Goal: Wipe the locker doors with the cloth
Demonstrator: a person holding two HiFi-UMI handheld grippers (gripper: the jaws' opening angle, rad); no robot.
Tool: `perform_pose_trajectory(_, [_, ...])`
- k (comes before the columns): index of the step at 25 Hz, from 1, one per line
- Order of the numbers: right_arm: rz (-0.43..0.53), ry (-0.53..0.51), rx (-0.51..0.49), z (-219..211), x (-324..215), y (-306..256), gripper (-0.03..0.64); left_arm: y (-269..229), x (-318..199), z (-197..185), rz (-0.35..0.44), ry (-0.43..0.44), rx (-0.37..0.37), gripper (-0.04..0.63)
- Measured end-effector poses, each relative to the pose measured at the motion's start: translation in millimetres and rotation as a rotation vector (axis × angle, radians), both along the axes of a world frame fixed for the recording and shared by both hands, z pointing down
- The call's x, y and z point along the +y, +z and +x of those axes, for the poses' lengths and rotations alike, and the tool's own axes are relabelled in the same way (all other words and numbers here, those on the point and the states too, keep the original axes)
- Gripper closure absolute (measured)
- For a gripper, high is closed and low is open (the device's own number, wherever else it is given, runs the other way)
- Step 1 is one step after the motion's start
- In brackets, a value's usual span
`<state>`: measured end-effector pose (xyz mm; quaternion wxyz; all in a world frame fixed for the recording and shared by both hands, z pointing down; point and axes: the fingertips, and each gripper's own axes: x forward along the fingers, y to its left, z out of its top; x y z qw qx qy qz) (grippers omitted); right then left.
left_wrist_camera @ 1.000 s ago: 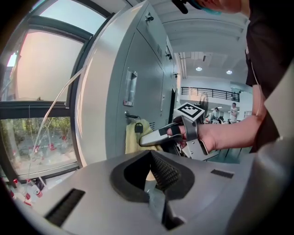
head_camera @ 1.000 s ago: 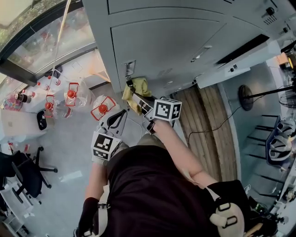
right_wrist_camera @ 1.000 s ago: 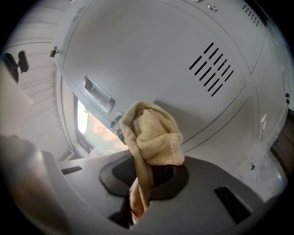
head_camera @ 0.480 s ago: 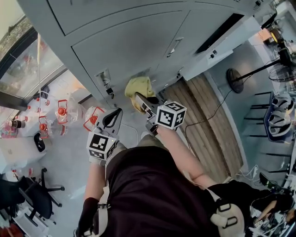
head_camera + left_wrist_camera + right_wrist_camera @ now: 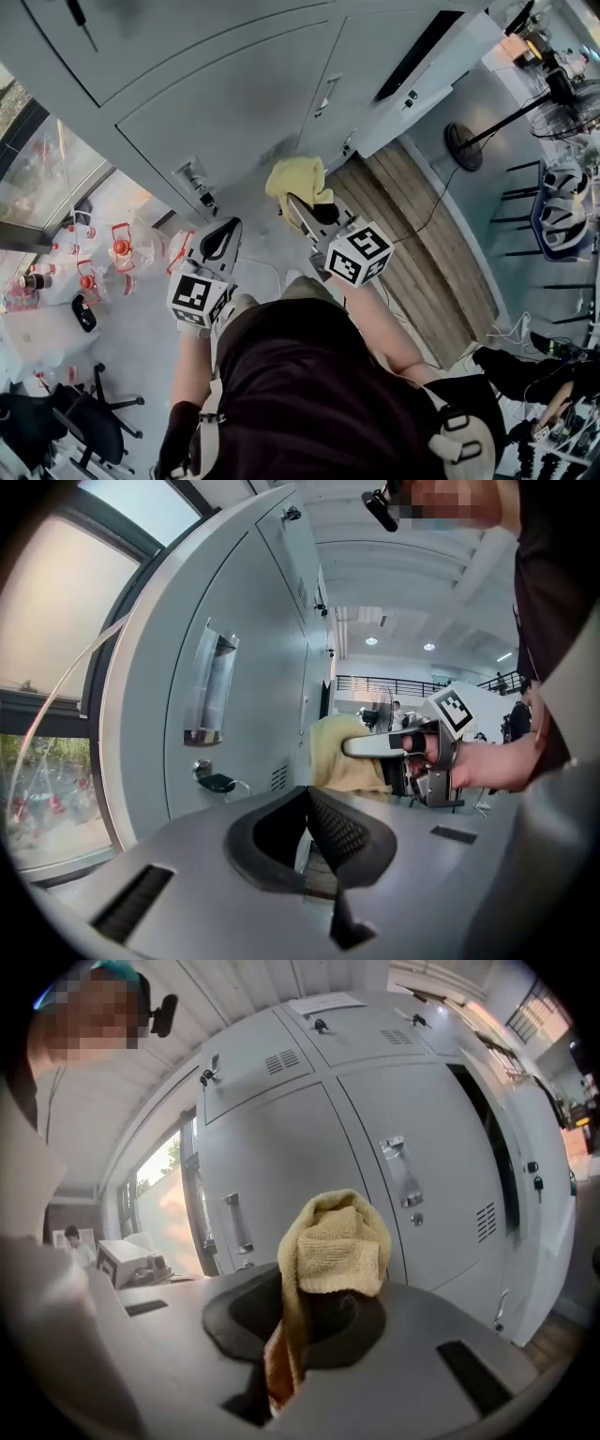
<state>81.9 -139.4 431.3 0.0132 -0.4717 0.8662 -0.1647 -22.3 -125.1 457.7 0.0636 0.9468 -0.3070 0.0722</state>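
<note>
A yellow cloth (image 5: 298,178) hangs folded over the tips of my right gripper (image 5: 298,202), which is shut on it. In the right gripper view the cloth (image 5: 336,1241) is held up before the grey locker doors (image 5: 291,1157), between two door handles; I cannot tell whether it touches the metal. The left gripper view shows the cloth (image 5: 339,754) close against the locker (image 5: 253,658). My left gripper (image 5: 225,234) hangs lower left, away from the doors, its jaws shut with nothing between them (image 5: 317,819).
A key (image 5: 217,782) sticks out of a lock at the left door's lower edge. One locker further right stands ajar (image 5: 417,52). On the floor are water jugs with red handles (image 5: 122,248), an office chair (image 5: 80,412), wooden planking (image 5: 427,244) and a fan stand (image 5: 466,150).
My right gripper has carried the cloth to the right along the lockers, away from the keyed lock. The left gripper has stayed about where it was.
</note>
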Motion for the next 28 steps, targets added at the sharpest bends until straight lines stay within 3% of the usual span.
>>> perform_pose_trajectory(12, [0.106,0.042,0.173,7.7,26.2,-13.6,0.563,-17.3,3.3,2.9,0.039,0.028,0.035,0.586])
perform_pose_trajectory(28, [0.085,0.037,0.148,17.9,34.1,-3.9,0.565,-12.0,9.7,14.7,0.027,0.033,0.018,0.587])
